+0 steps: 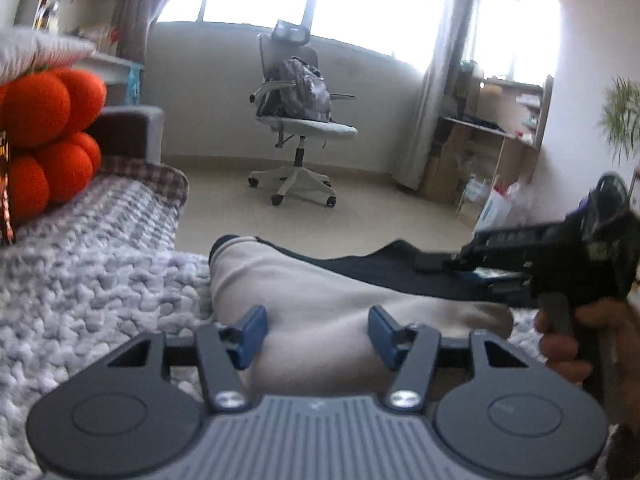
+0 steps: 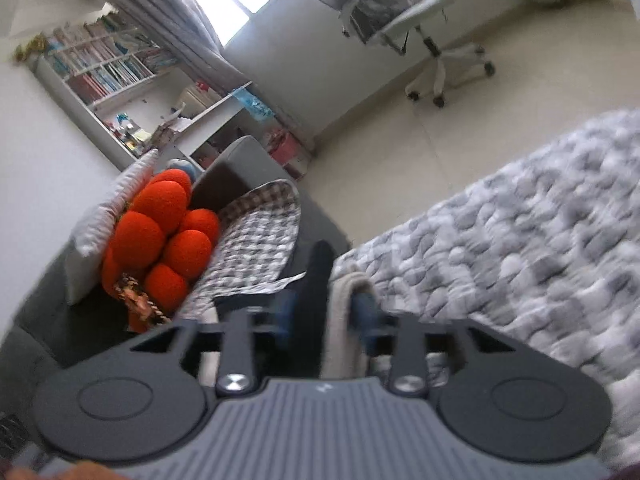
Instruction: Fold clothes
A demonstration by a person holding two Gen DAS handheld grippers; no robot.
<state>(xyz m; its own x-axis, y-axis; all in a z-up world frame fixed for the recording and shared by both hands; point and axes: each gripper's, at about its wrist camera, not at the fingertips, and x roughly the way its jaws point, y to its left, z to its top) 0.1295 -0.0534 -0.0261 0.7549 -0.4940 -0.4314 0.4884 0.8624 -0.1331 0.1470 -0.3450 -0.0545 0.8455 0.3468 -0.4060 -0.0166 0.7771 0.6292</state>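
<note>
Beige-and-navy garment [image 1: 320, 292] lies on knit blanket [image 1: 100, 280]. Left gripper [image 1: 318, 334] open, pads clear, garment just ahead. Right gripper [image 2: 326, 316] straddles garment's edge; grip unclear.

One garment [image 1: 320, 300], two tools [image 1: 316, 332], one chair [image 1: 298, 120].

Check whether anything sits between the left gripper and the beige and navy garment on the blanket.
Nothing visible does. The left gripper hangs with its jaws apart right over the beige part of the garment, with no object between them. The orange plush sits off to the side.
</note>
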